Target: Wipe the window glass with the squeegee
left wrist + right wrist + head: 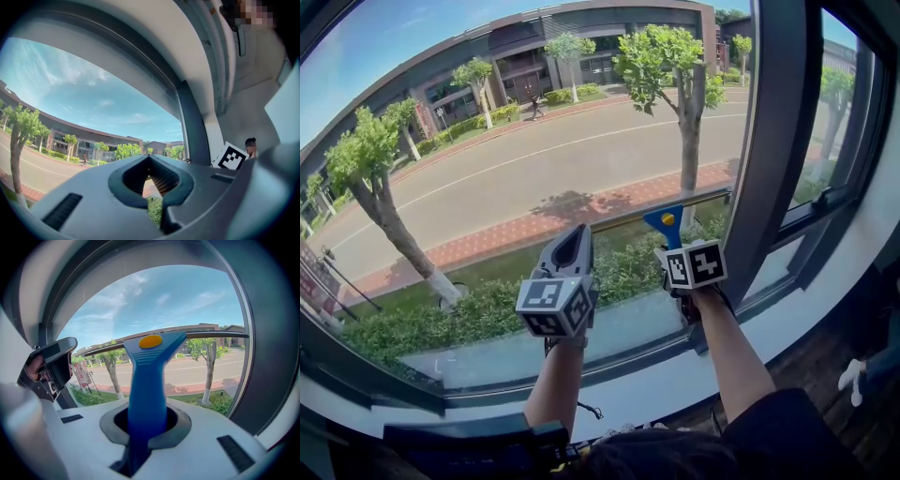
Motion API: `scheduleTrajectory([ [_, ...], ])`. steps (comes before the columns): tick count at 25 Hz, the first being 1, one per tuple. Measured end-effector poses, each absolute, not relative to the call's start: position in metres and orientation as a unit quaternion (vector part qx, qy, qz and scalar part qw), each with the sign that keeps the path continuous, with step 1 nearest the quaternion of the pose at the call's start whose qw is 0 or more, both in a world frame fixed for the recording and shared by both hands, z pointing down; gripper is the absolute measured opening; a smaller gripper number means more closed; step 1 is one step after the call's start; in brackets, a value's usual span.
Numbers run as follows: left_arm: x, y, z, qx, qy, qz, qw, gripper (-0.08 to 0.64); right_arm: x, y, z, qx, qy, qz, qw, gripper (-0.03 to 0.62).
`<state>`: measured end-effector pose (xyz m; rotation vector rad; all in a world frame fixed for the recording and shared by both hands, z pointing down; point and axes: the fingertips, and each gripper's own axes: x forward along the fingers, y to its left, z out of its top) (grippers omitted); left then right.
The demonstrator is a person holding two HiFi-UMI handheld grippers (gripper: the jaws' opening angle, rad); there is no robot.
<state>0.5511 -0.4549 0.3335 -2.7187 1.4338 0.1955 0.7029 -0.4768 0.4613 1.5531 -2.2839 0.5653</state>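
Note:
The blue squeegee (664, 223) with a yellow button stands upright against the lower part of the window glass (534, 141). Its thin blade (694, 200) runs across the pane. My right gripper (677, 253) is shut on the squeegee's handle (146, 385), just below the head. In the right gripper view the blade (211, 335) lies level against the glass. My left gripper (571, 242) hovers to the left of the squeegee, pointed at the pane. It is shut (149, 158) with nothing between its jaws, and it touches neither the squeegee nor the glass.
A dark upright window post (778, 141) bounds the pane on the right, with a second framed window (834, 197) beyond it. A white sill (675, 384) runs below the glass. Behind the grippers a person (251, 146) stands in the room.

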Motion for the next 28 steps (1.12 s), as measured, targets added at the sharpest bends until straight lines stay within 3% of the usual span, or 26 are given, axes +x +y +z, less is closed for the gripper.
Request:
scheduleTrajectory([
  [28, 0.549, -0.463, 0.345, -0.882, 0.467, 0.063, 0.017, 0.002, 0.707, -0.482, 0.463, 0.544, -0.803, 0.199, 0.143, 0.044],
])
